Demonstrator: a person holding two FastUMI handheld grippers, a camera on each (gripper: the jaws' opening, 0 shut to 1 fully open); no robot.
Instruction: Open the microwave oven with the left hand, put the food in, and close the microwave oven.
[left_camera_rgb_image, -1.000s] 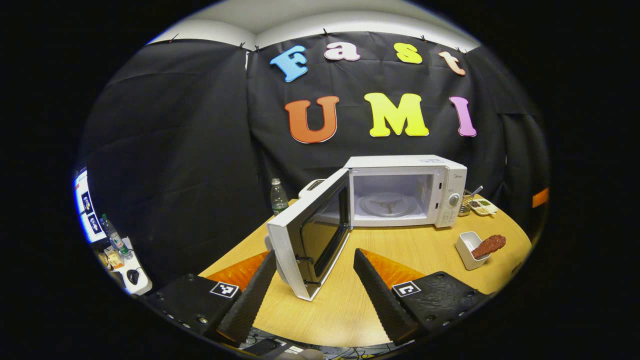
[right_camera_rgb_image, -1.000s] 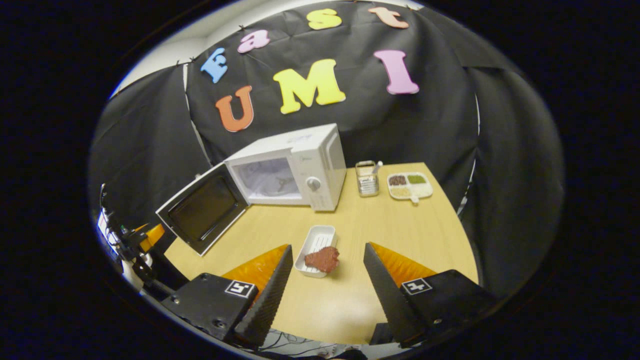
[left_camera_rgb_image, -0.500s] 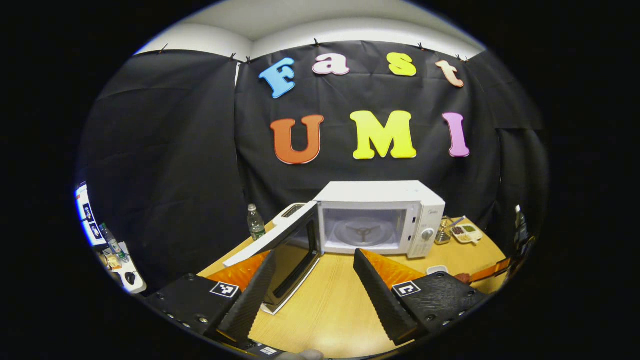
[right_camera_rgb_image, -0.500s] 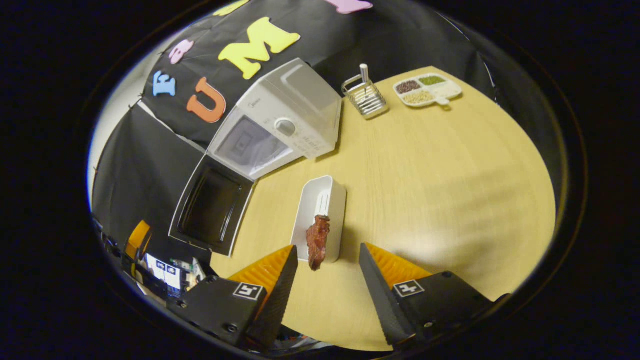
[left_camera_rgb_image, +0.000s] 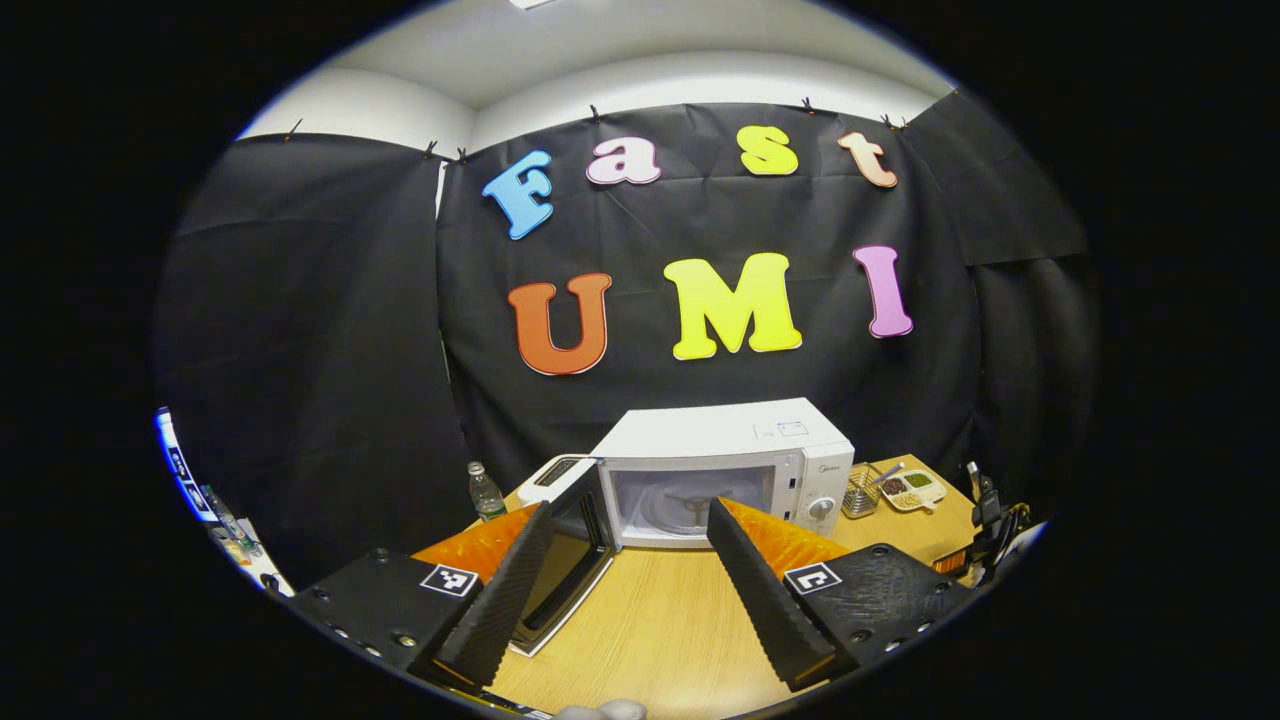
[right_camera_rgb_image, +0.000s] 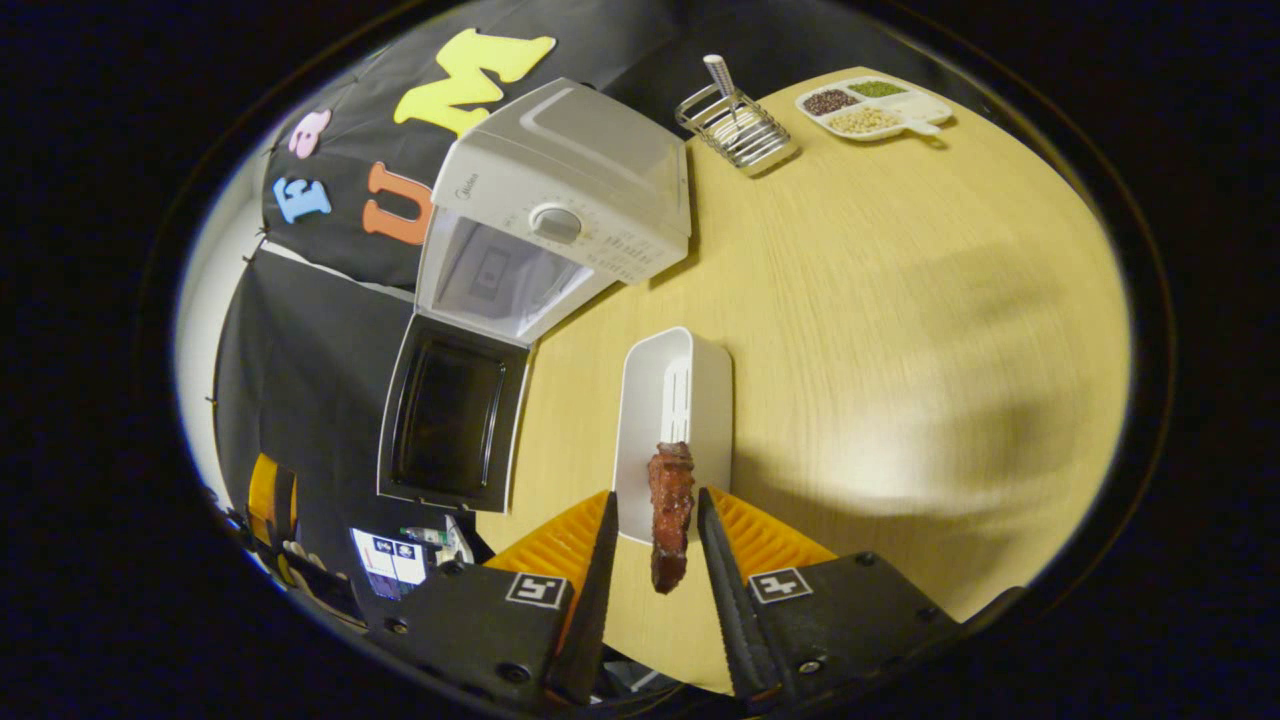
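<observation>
Since the earlier frame, right claw (right_camera_rgb_image: 652, 545) has narrowed around the food (right_camera_rgb_image: 670, 505), overhanging the tray (right_camera_rgb_image: 675, 385) mid-desk; contact unconfirmed. Left claw (left_camera_rgb_image: 628, 570) stands apart. Microwave (right_camera_rgb_image: 560, 215) open. Food appears light, possibly greasy; grip mid-length.

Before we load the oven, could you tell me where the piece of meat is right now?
In the right gripper view, the piece of meat lies over the near end of the white tray, between the right hand-held gripper's nearly closed fingers.
</observation>
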